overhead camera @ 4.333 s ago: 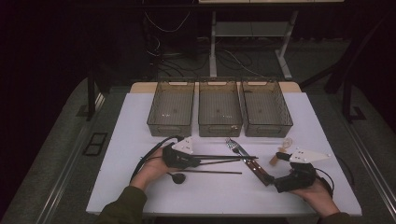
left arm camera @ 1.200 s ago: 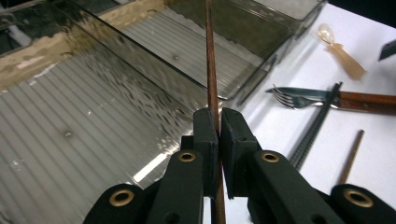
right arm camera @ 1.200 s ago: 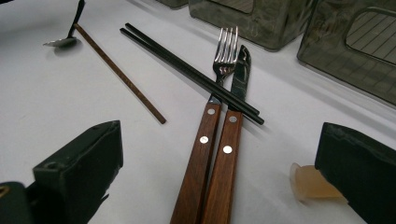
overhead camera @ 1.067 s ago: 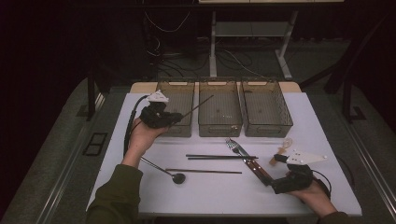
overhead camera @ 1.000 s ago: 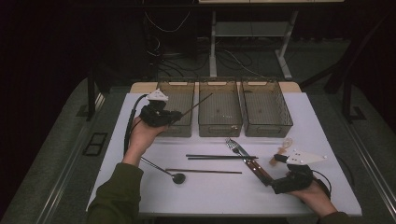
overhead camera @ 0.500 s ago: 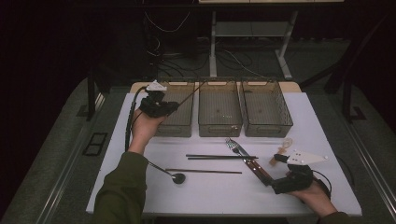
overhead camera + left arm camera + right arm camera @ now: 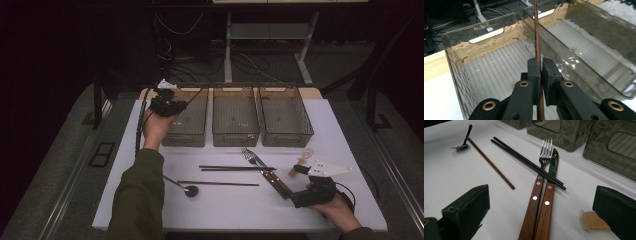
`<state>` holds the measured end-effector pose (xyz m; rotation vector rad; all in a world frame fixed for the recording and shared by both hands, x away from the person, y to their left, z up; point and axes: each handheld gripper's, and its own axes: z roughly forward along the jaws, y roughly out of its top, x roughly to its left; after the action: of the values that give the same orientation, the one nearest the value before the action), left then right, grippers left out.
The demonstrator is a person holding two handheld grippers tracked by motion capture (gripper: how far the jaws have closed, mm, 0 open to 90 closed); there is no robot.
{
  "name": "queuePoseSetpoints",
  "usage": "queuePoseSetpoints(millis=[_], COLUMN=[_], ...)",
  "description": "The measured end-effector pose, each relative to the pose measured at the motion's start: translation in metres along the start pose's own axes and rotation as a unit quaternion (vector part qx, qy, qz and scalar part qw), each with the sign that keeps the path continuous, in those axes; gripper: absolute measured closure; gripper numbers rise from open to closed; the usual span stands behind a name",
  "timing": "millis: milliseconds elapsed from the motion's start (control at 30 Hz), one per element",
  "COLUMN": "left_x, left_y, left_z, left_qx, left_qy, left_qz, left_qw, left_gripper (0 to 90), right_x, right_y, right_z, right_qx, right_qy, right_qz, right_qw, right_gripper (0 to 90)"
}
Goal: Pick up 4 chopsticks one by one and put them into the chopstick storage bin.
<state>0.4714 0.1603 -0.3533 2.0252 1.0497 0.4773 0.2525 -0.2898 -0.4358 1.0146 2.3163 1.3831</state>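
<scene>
The left gripper (image 7: 177,106) has its jaws pressed together on a thin brown chopstick (image 7: 537,37) — the two black pads pinch the stick near their tips, and it runs straight on past them. In the high view this gripper is held over the near-left part of the left bin (image 7: 192,127), and the chopstick (image 7: 195,95) slants up and to the right across the bin's open top. In the left gripper view the stick looks like dark, reddish wood, round and slim, and it passes above the bin's ribbed floor.

The right gripper (image 7: 296,200) rests low on the white table (image 7: 350,130) at the near right, its jaws spread wide with nothing between them; in the right gripper view the blocky black jaws stand at either edge of the frame. Ahead of them lie a fork (image 7: 539,187) and a knife (image 7: 549,195) side by side — both with wooden handles fixed by bright rivets. A pair of black chopsticks (image 7: 524,160) lies across them. A second brown chopstick (image 7: 490,162) lies apart to the left, its far end by a small metal spoon (image 7: 461,145). A pale translucent piece (image 7: 592,221) sits just beside the right-hand jaw.

The three bins are smoky, see-through plastic, rectangular, with slot handles; the middle bin (image 7: 235,117) and the right bin (image 7: 285,117) stand touching in a row.
</scene>
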Motion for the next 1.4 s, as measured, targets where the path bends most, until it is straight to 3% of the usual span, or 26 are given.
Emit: queuePoseSetpoints(millis=[200, 367, 700, 733, 800, 900, 1100, 1233, 1400], left_x=[0.009, 0.013, 0.015, 0.015, 0.016, 0.016, 0.012, 0.006, -0.003], left_y=[-0.003, -0.010, -0.017, -0.017, -0.016, -0.015, -0.015, -0.016, -0.016], left_z=[0.011, 0.021, 0.029, 0.029, 0.027, 0.024, 0.016, 0.007, -0.004], left_qx=[0.002, 0.025, 0.039, 0.036, 0.033, 0.030, 0.020, 0.006, -0.012], left_qy=[0.012, 0.023, 0.017, 0.016, 0.029, 0.030, -0.006, -0.025, -0.073], left_qz=[-0.012, -0.016, -0.023, -0.022, -0.024, -0.019, -0.013, 0.011, 0.024], left_qw=[0.9999, 0.9993, 0.9988, 0.9990, 0.9987, 0.9989, 0.9997, 0.9996, 0.9970], left_gripper=[84.5, 84.5, 84.1, 83.2, 70.6, 63.3, 49.8, 43.0, 34.9], right_x=[0.000, 0.001, 0.001, 0.001, 0.001, 0.001, 0.001, 0.001, 0.001], right_y=[0.001, 0.001, 0.001, 0.001, 0.001, 0.001, 0.001, 0.001, 0.001], right_z=[0.000, -0.001, -0.001, -0.001, -0.001, -0.001, -0.002, -0.002, -0.001], right_qx=[-0.003, -0.003, -0.005, -0.005, -0.005, -0.005, -0.006, -0.005, -0.002], right_qy=[0.004, 0.006, 0.007, 0.008, 0.008, 0.007, 0.006, 0.006, 0.010], right_qz=[-0.003, -0.005, -0.005, -0.005, -0.005, -0.005, -0.004, -0.004, -0.004], right_qw=[1.0000, 1.0000, 0.9999, 0.9999, 0.9999, 0.9999, 1.0000, 1.0000, 0.9999], right_gripper=[1.2, 1.1, 1.1, 1.2, 1.1, 1.1, 1.2, 1.2, 1.2])
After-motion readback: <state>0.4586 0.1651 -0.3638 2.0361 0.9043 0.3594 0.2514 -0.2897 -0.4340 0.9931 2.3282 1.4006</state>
